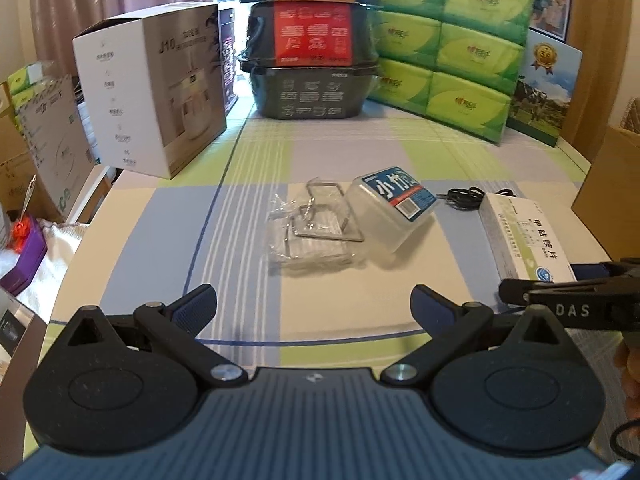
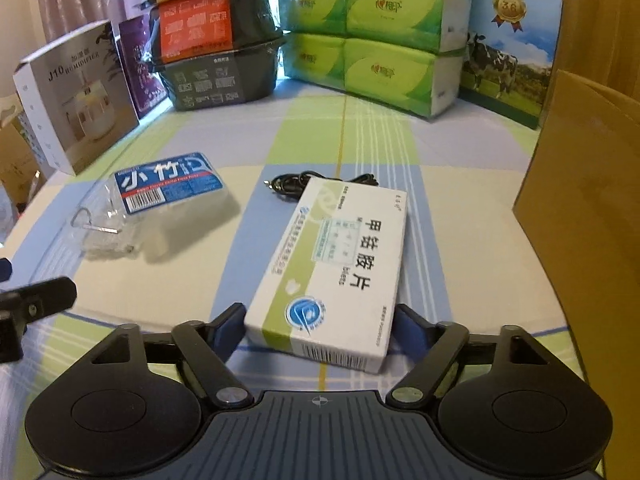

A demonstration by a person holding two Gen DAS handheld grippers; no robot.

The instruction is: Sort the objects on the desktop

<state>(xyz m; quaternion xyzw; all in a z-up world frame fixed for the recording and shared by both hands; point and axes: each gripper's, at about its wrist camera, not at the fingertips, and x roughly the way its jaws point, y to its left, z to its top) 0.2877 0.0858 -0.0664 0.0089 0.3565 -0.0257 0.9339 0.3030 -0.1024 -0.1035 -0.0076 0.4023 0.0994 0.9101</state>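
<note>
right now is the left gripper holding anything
No, the left gripper is open, with only bare tablecloth between its fingers, short of the clear plastic bag.

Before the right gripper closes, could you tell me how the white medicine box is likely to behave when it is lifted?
The medicine box looks like thin card, so it is probably light and may dent under a hard squeeze. The right gripper straddles only its near end, so the far end may droop. It lies flat, so rolling seems unlikely.
</note>
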